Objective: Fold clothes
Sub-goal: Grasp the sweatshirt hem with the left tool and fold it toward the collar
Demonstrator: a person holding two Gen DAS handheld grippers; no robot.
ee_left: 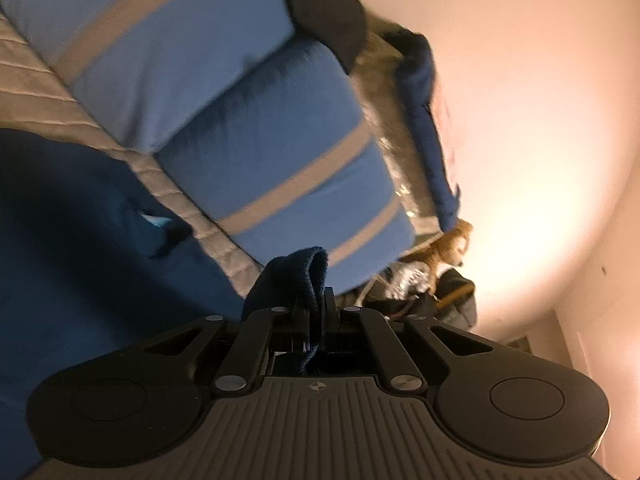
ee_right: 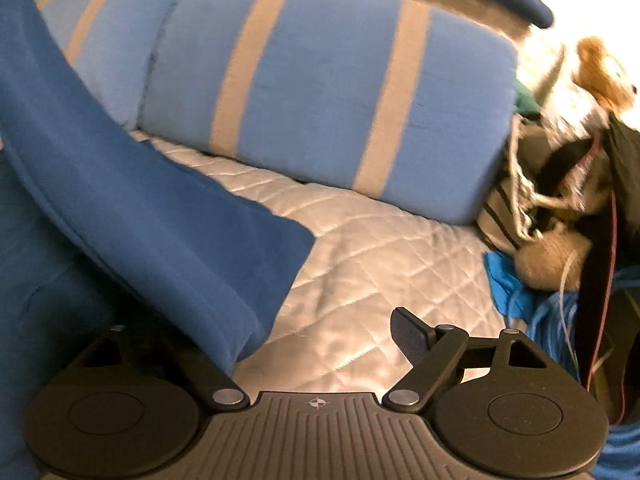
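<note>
navy fleece, a bunched hem of the blue garment, sits pinched in the shut left tongs, lifted off the quilted bed. in the right view the same garment drapes from ten o'clock down to seven o'clock, its free corner lying over the left finger of the right tongs, whose jaws stand wide and hold nothing. striped pillows lie at twelve o'clock. the step looks like spreading the garment before a fold; next the right tongs likely need to close on that loose corner.
</note>
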